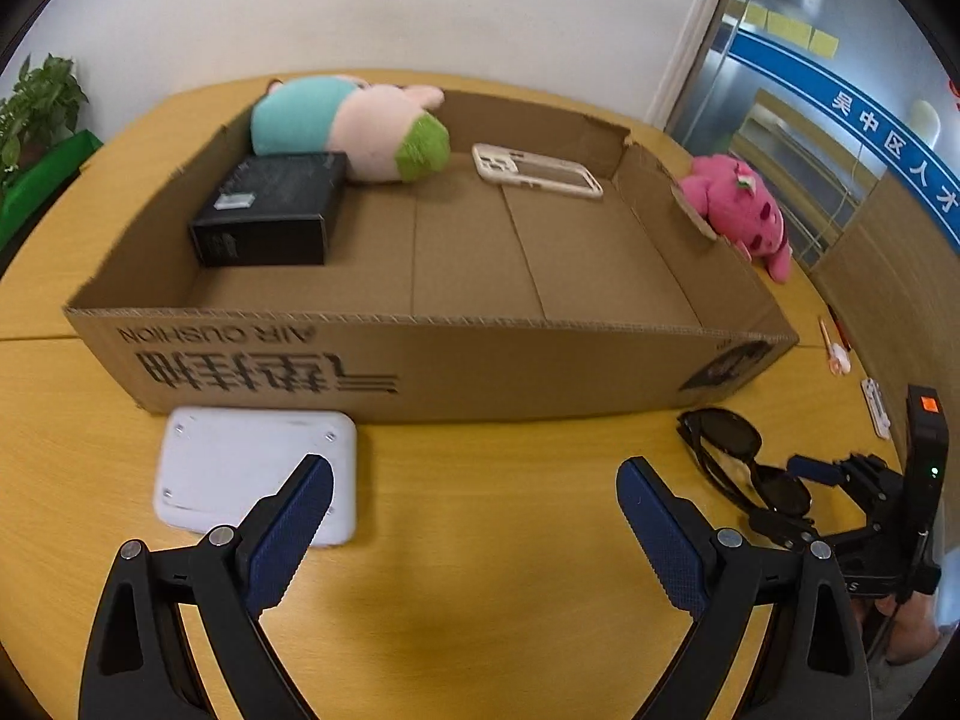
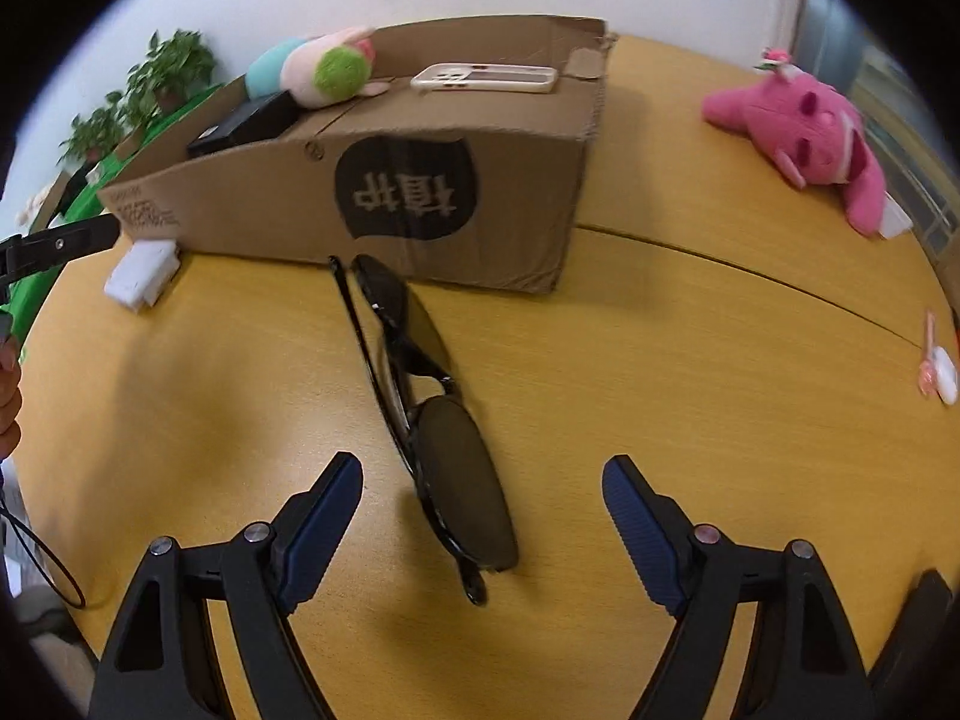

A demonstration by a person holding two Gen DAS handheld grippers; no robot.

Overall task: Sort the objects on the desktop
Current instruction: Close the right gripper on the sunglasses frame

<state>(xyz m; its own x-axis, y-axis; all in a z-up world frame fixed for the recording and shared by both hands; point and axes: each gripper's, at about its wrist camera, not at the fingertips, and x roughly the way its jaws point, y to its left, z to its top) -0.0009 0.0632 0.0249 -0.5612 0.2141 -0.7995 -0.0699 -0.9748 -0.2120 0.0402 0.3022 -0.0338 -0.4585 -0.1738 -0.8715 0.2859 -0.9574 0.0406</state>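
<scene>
A shallow cardboard box point(image 1: 420, 360) point(image 2: 522, 192) stands on the yellow table and holds a black box point(image 1: 270, 210), a pastel plush toy point(image 1: 354, 126) and a pale phone case point(image 1: 534, 171). A white flat device point(image 1: 240, 468) point(image 2: 141, 276) lies in front of the box, with my left gripper point(image 1: 474, 480) open above the table just right of it. Black sunglasses point(image 2: 432, 420) point(image 1: 738, 462) lie on the table between the spread fingers of my open right gripper point(image 2: 483, 483), whose pads stay clear of them. A pink plush toy point(image 1: 741, 210) point(image 2: 810, 132) lies right of the box.
A pink and white small item point(image 2: 939, 366) point(image 1: 834, 351) and a white clip-like piece point(image 1: 876, 408) lie near the table's right edge. Potted plants point(image 2: 162, 78) stand past the table on the left. A seam point(image 2: 750, 270) crosses the tabletop.
</scene>
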